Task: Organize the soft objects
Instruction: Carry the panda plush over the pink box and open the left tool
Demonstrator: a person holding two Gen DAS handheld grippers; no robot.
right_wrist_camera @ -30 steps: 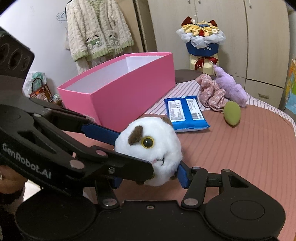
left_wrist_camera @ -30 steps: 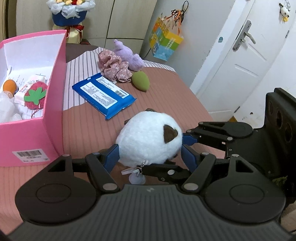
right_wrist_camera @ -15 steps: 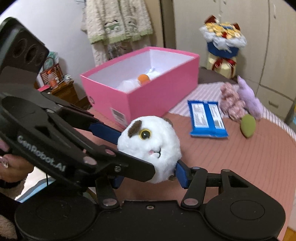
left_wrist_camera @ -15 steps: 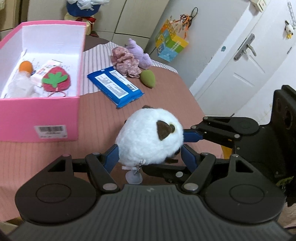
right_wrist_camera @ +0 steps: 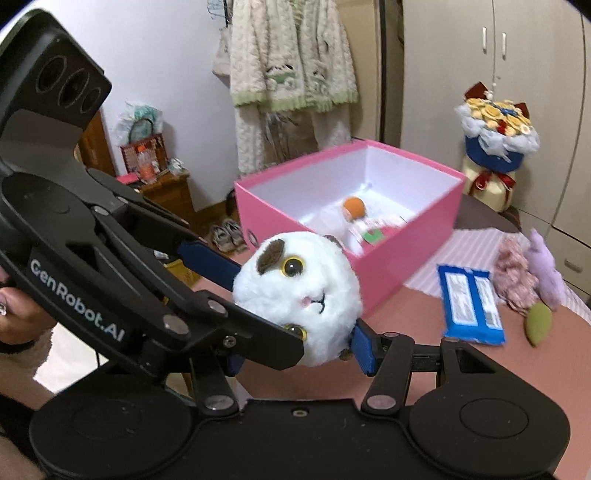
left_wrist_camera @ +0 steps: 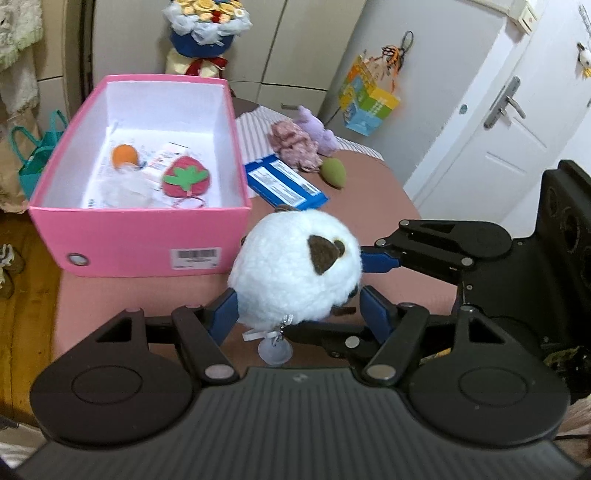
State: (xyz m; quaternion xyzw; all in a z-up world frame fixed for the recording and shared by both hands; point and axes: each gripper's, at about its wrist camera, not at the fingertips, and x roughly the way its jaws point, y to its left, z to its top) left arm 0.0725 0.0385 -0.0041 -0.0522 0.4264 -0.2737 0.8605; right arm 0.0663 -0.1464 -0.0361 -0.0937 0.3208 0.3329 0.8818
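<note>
I have the white plush ball (left_wrist_camera: 295, 269) grasped by both tongs, left tongs (left_wrist_camera: 297, 308) and right tongs (right_wrist_camera: 295, 347) each pinching its sides, held above the worktop (left_wrist_camera: 369, 206) just near-right of the pink box (left_wrist_camera: 147, 236). Next I judge: carry it left over the rim, then release.

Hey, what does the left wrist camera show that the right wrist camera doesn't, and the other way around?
Only the left wrist view shows the door, the colourful paper bag hanging on the wall, and the whole strawberry plush in the box. Only the right wrist view shows the white plush's face, the hanging cardigan and the shoes on the floor. Both show the white plush pinched by the left hand-held gripper and the right hand-held gripper, the pink box, the blue packet and the bouquet.
</note>
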